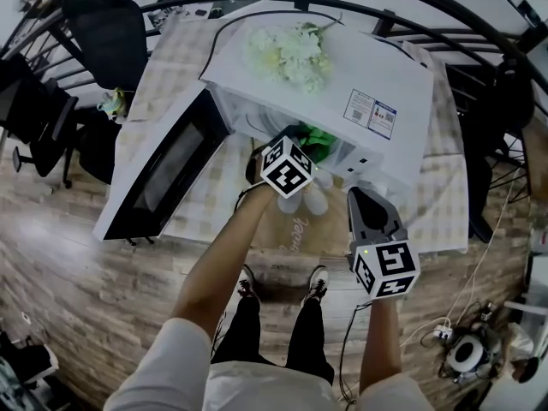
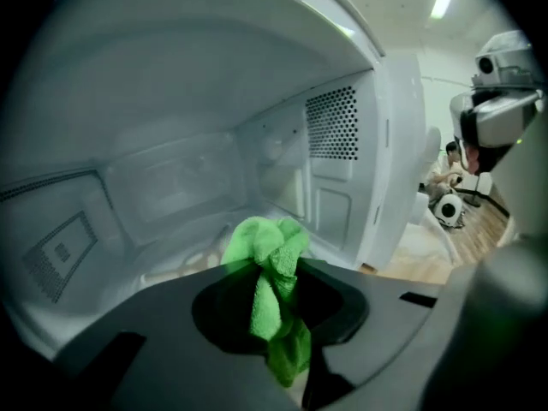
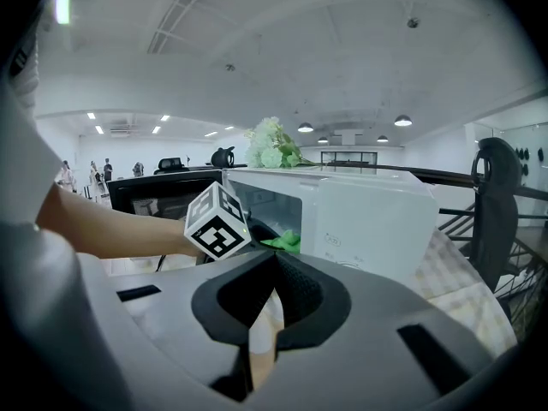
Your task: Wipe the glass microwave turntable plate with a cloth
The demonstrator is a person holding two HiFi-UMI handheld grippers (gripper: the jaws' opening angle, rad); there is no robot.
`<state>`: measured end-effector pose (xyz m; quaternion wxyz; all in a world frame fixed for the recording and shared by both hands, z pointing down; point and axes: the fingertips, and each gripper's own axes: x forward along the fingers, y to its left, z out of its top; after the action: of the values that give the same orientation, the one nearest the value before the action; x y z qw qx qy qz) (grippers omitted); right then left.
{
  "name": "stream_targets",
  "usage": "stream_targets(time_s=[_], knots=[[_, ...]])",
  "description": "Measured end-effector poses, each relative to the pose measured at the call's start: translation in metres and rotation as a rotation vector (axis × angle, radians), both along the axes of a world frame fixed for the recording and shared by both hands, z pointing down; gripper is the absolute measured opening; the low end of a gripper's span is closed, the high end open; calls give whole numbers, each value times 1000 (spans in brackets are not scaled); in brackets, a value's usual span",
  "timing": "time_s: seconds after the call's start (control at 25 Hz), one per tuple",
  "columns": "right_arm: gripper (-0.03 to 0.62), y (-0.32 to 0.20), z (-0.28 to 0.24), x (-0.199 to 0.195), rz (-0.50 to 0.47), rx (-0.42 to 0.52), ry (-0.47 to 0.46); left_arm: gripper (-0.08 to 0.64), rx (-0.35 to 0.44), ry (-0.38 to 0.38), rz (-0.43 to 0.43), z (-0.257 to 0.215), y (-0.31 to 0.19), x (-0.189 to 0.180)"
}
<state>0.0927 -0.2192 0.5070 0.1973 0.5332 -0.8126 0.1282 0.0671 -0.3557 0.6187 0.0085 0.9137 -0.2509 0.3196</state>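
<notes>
Green cloth (image 2: 272, 259), soft and limp, sat pinched in our left claw (image 2: 276, 328). We judged the glass plate (image 2: 171, 272) just ahead fragile and slick; our right claw (image 3: 257, 332) was closed, empty.

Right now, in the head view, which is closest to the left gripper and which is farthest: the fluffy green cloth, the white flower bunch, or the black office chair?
1. The fluffy green cloth: pinched in the left gripper, at the microwave's opening.
2. The white flower bunch: on top of the white microwave, behind the gripper.
3. The black office chair: far off at the upper left.
</notes>
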Motion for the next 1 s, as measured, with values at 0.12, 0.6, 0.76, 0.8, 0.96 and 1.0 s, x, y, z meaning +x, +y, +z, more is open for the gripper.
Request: stream_targets(time_s=[0.12, 0.6, 0.76, 0.8, 0.96, 1.0], knots=[[12, 1, -4, -4, 8, 8, -1, 87, 21, 16, 114, -3, 13, 18], [12, 3, 5, 2, -5, -20, 14, 92, 297, -218, -209, -4, -109, -79], [12, 5, 8, 2, -9, -30, 14, 92, 204, -196, -200, 6, -111, -77], [12, 5, 8, 2, -10, -30, 14, 92, 191, -184, -183, 6, -107, -74], [12, 5, 8, 1, -8, -29, 10, 91, 172, -172, -63, 6, -80, -59], [12, 4, 7, 1, -8, -29, 8, 91, 165, -173, -31, 6, -73, -55]])
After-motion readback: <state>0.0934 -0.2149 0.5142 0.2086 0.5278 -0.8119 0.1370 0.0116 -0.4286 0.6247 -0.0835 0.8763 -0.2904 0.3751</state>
